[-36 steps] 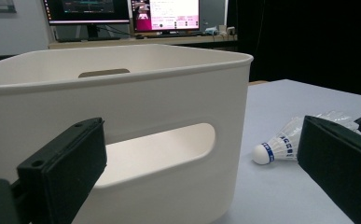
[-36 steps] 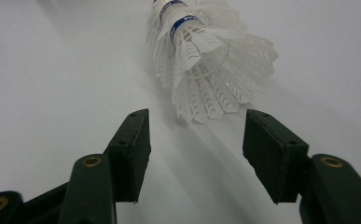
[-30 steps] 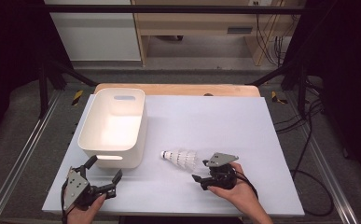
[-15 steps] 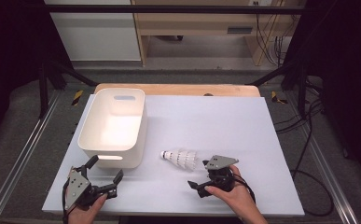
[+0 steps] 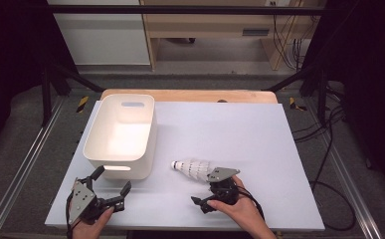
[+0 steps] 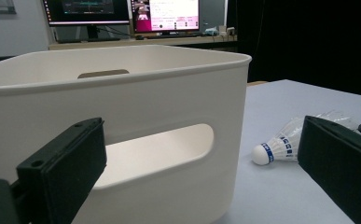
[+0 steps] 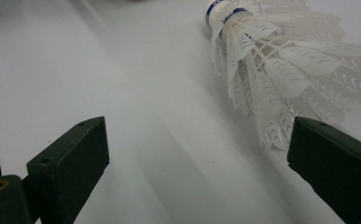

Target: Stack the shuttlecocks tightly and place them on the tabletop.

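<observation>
Nearest the person, the right gripper sits low over the white bench, its fingers having just been opening and now spread wide with nothing between them. The shuttlecock lies on its side just beyond it, feathers toward the right gripper and cork tip pointing at the bin. At the near left corner the left gripper rests with its fingers spread too, empty, facing the white bin just ahead.
</observation>
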`<state>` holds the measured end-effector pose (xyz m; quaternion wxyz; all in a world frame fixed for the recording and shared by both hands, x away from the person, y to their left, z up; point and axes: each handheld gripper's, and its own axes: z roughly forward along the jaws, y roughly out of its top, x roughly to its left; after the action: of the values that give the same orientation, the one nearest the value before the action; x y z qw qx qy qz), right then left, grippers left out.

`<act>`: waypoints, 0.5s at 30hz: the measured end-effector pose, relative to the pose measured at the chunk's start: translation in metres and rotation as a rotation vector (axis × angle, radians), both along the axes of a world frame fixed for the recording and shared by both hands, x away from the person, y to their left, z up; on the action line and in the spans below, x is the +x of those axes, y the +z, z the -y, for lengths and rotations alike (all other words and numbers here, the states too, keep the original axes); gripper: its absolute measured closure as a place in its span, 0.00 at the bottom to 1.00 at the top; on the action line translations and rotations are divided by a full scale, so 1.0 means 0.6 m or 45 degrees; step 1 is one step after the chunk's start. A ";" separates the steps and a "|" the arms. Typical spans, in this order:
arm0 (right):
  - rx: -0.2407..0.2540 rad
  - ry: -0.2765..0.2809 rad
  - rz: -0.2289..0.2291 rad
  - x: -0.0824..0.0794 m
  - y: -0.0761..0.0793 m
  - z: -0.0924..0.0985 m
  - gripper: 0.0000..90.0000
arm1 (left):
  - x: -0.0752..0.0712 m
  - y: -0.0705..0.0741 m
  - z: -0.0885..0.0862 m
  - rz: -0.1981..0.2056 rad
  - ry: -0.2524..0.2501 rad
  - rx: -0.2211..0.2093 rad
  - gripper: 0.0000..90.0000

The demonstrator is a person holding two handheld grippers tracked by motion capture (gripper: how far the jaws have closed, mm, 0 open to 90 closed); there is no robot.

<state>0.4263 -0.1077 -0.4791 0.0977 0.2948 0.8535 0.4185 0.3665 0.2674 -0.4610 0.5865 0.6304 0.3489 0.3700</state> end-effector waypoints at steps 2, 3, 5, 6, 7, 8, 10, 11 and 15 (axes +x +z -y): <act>0.003 -0.004 0.002 0.001 0.001 -0.002 0.07 | 0.001 0.000 0.002 -0.002 -0.005 0.003 0.01; 0.008 -0.005 0.003 0.001 0.002 -0.002 0.07 | 0.001 0.000 0.002 -0.001 -0.007 0.004 0.01; 0.014 -0.013 -0.004 0.003 0.003 -0.001 0.08 | 0.000 0.000 0.002 0.001 -0.008 0.005 0.01; 0.013 -0.022 -0.007 0.005 0.003 0.000 0.08 | 0.000 0.000 0.001 0.000 -0.007 0.003 0.01; 0.013 -0.030 -0.008 0.007 0.002 0.000 0.09 | 0.001 0.000 0.001 -0.001 -0.005 0.001 0.01; 0.015 -0.039 -0.009 0.008 0.002 0.001 0.11 | 0.001 0.000 0.000 -0.001 -0.003 -0.001 0.01; 0.030 -0.052 -0.008 0.012 0.002 0.002 0.15 | 0.001 0.000 0.000 -0.002 -0.002 -0.002 0.01; 0.041 -0.057 -0.010 0.014 0.002 0.002 0.17 | 0.001 -0.001 0.000 -0.002 -0.003 0.000 0.01; 0.095 -0.058 -0.010 0.019 0.004 -0.004 0.25 | 0.001 -0.001 0.001 -0.004 -0.006 0.006 0.01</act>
<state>0.4380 -0.1052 -0.4767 0.0929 0.3193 0.8307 0.4465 0.3671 0.2669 -0.4615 0.5853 0.6332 0.3475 0.3683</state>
